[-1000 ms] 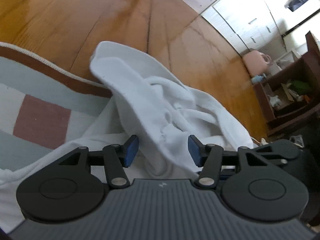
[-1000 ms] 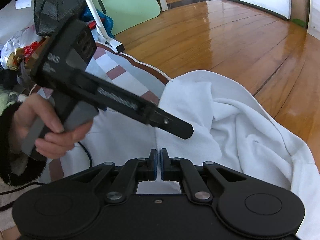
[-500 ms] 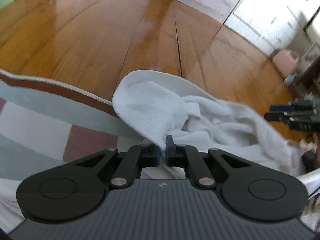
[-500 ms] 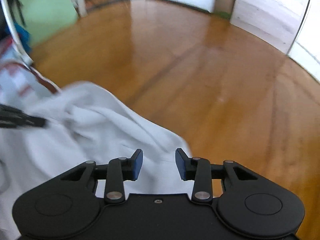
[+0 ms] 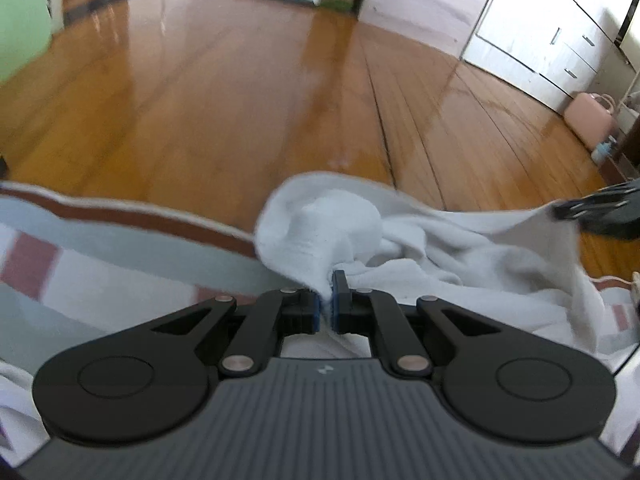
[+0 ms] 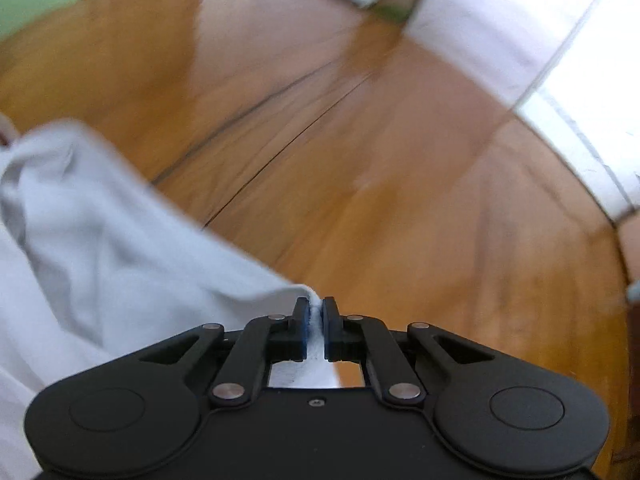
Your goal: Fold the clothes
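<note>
A white garment lies rumpled across a patterned rug and the wooden floor. My left gripper is shut on a fold of its edge. In the right wrist view the same white garment spreads to the left, and my right gripper is shut on another edge of it, with cloth pinched between the pads. The right gripper's dark tip also shows at the far right of the left wrist view, holding the cloth taut there.
A rug with grey, white and rust squares and a brown border lies under the garment. Glossy wooden floor stretches ahead. White cabinets and a pink case stand at the far right.
My left gripper closed on a fold of the garment and holds it. My right gripper swung right, opened, then shut on the garment's edge.
</note>
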Demonstrator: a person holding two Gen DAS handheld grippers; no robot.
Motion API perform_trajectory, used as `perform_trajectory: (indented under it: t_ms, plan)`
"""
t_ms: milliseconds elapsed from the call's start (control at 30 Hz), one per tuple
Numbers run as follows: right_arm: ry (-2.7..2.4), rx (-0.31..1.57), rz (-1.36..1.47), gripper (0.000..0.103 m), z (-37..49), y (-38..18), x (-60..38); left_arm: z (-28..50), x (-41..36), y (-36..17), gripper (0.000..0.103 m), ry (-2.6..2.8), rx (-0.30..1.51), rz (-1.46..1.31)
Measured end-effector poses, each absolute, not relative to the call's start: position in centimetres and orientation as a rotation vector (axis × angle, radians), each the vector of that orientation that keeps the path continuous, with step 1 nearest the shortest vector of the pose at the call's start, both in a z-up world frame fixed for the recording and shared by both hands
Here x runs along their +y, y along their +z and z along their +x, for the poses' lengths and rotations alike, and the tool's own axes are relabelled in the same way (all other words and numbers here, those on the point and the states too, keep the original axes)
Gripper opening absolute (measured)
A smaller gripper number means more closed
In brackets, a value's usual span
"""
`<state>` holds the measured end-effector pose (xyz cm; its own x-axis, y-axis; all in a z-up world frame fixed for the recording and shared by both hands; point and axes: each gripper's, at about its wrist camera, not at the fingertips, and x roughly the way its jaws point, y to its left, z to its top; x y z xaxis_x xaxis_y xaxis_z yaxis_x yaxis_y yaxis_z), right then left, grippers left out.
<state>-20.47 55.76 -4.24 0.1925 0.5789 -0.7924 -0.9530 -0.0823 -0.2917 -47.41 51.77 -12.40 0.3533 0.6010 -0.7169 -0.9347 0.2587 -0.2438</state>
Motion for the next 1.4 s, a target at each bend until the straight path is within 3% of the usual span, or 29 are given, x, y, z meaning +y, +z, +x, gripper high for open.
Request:
perform_trajectory:
  t_ms: [367, 500, 600, 767, 833, 967, 1067, 1267, 1333, 1367, 1400]
  plan:
    - [1.155, 0.417, -0.598, 0.006, -11.2, 6.4, 50.3, -49.0, 50.5, -9.8, 0.005, 1.216, 0.467, -0.6]
    - [1.201, 0.43, -0.559, 0.006, -10.8, 6.6, 47.9, -48.8, 47.5, -5.5, 0.005, 1.244, 0.338, -0.342]
    - [1.235, 0.439, -0.529, 0.005, -10.6, 6.8, 46.0, -49.1, 47.5, -3.8, 0.006, 1.283, 0.351, -0.298]
    - [1.292, 0.455, -0.479, 0.005, -10.1, 7.1, 42.9, -53.0, 45.6, -2.0, 0.007, 1.209, 0.231, -0.507]
    - [1.315, 0.461, -0.459, 0.005, -10.0, 7.3, 41.6, -53.9, 44.3, -3.5, 0.007, 1.137, 0.258, -0.64]
    - [1.358, 0.472, -0.433, 0.005, -9.7, 7.2, 39.2, -52.6, 40.7, -7.2, 0.001, 1.154, 0.552, -0.598]
    - [1.341, 0.499, -0.584, 0.005, -9.8, 2.9, 38.7, -52.6, 40.3, -8.1, 0.0, 1.154, 0.589, -0.61]
    - [1.343, 0.47, -0.372, 0.005, -7.9, 8.2, 42.4, -50.8, 47.6, -1.0, 0.0, 1.133, 0.586, -0.507]
    - [1.358, 0.493, -0.227, 0.005, -7.5, 11.2, 43.2, -49.8, 48.3, 1.0, 0.004, 1.079, 0.592, -0.512]
    - [1.369, 0.493, -0.182, 0.005, -7.6, 12.1, 43.3, -49.2, 48.0, 0.7, 0.01, 1.069, 0.602, -0.503]
    - [1.374, 0.474, -0.179, 0.005, -8.2, 12.4, 43.0, -48.6, 47.7, -0.2, 0.022, 1.062, 0.618, -0.506]
